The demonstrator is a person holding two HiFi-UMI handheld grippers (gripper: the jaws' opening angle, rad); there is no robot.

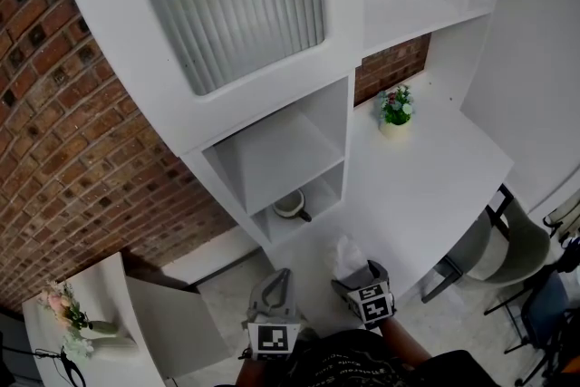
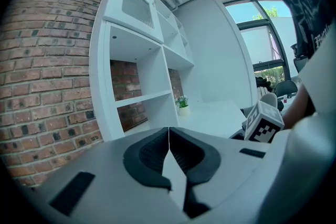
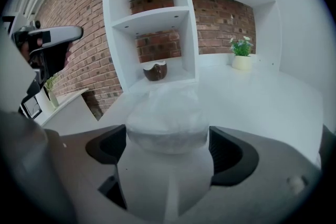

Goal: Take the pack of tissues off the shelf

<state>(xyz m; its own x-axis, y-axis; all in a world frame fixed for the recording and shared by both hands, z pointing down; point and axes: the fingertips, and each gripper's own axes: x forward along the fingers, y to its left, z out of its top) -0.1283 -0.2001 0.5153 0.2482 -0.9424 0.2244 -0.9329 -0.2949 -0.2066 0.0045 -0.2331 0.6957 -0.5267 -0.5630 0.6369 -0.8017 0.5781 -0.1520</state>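
Right gripper gapes, pack loose between its jaws; left gripper clenched. Looks soft, light: pinch its sides gently.

Cup blocks lower cubby of shelf.

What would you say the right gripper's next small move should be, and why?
Probably draw the right gripper straight back, away from the pack. The pack already lies on the desk, clear of the shelf, and the jaws stand wide on either side of it, seemingly not squeezing it.
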